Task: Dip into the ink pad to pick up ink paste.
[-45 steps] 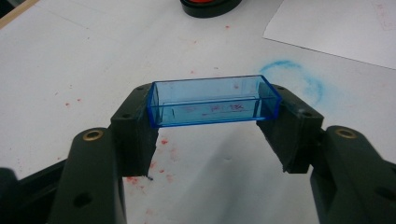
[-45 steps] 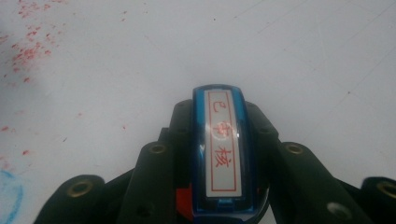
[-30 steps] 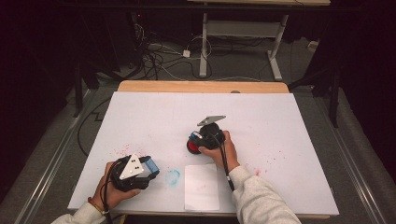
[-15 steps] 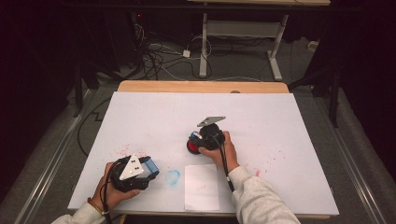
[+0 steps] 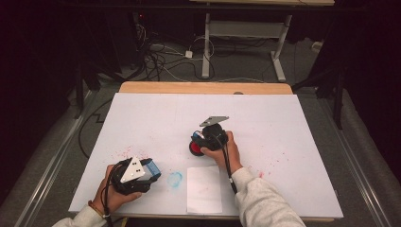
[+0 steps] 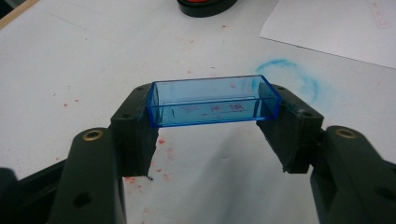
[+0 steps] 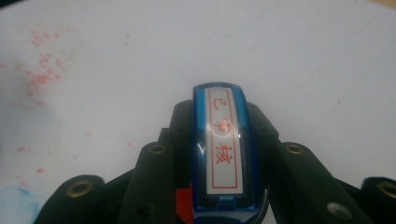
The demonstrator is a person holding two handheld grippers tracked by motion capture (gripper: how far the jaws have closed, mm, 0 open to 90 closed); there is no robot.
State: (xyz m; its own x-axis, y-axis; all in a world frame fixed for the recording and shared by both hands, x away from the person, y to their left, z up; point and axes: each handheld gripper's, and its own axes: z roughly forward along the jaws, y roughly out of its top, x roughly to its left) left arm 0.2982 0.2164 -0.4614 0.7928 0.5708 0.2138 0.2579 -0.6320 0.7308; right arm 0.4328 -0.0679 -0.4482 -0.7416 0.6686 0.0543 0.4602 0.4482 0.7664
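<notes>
White table sheet (image 5: 283, 123), ink-flecked. My left gripper (image 6: 210, 140) clamps the clear blue stamp cap (image 6: 212, 100) near the front edge. My right gripper (image 7: 219, 154) clamps the stamp (image 7: 219, 144) over the red ink pad (image 5: 195, 147). Cap removal appears complete; inking, then stamping the paper slip (image 5: 204, 189), probably remains.

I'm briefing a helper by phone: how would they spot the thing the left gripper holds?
Start at the white table sheet and go to its near left corner, where the left gripper sits beside a smudged blue ring of ink. Clamped endwise between its black jaws is a clear blue plastic cap, a hollow open box, unlike the flat white paper sheet nearby.
</notes>
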